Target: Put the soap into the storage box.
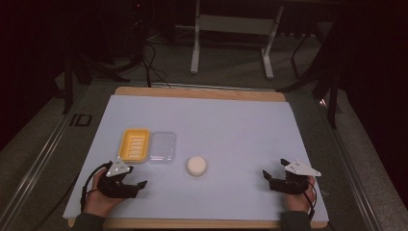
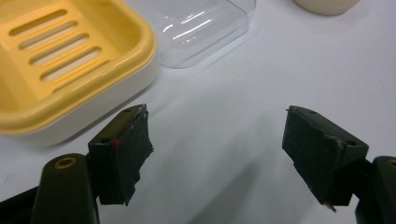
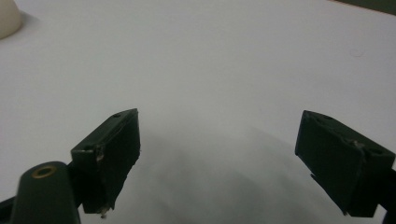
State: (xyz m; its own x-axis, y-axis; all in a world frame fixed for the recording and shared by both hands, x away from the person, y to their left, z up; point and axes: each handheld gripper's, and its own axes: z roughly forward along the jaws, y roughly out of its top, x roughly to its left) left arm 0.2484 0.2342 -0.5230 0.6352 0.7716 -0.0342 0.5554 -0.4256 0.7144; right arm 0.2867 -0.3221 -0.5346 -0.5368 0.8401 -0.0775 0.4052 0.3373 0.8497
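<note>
A yellow slotted soap dish (image 1: 134, 144) (image 2: 60, 60) sits left of centre on the white sheet, with a clear plastic lid (image 1: 162, 147) (image 2: 201, 28) touching its right side. A round cream soap bar (image 1: 197, 165) (image 2: 327, 4) (image 3: 7, 18) lies to the right of the lid. My left gripper (image 1: 138, 188) (image 2: 217, 140) rests near the front edge, just in front of the dish, its jaws apart with nothing between them. My right gripper (image 1: 268, 179) (image 3: 219, 140) rests at the front right, open over bare sheet, pointing toward the soap.
The white sheet (image 1: 231, 130) covers a wooden table (image 1: 202, 92). Beyond the far edge stand a white metal frame (image 1: 231, 29) and dark cables on the floor. A metal rail (image 1: 43, 154) runs along the left side.
</note>
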